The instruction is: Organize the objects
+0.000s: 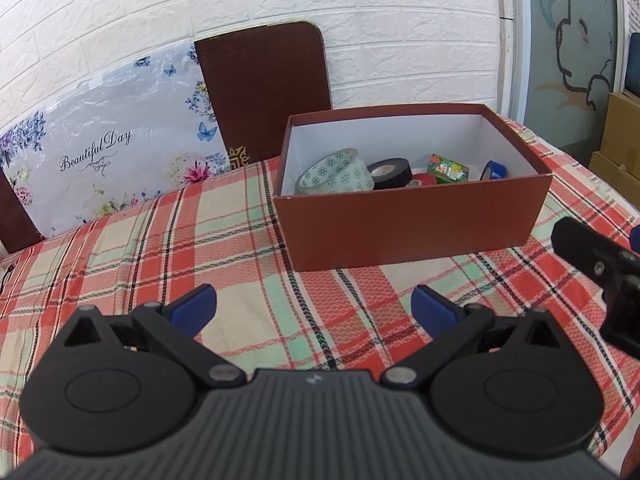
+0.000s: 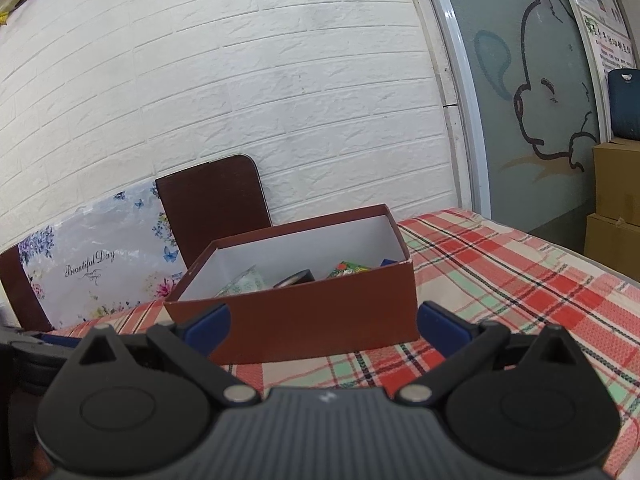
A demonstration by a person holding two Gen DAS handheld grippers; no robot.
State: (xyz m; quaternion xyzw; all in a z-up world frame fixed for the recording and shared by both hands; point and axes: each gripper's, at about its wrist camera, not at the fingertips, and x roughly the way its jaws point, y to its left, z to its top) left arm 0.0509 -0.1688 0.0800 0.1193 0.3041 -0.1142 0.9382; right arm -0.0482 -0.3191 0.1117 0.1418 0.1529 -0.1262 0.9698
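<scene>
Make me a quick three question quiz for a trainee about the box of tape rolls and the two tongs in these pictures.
1. True or false: the left tongs grip a tape roll.
2. Which roll lies nearest the left wall inside the brown box? A) the blue roll B) the black roll C) the green patterned roll
3. Fill in: the box stands on a ____ cloth.

Key:
1. False; both the left tongs and the right tongs are open and empty.
2. C.
3. Plaid.
</scene>
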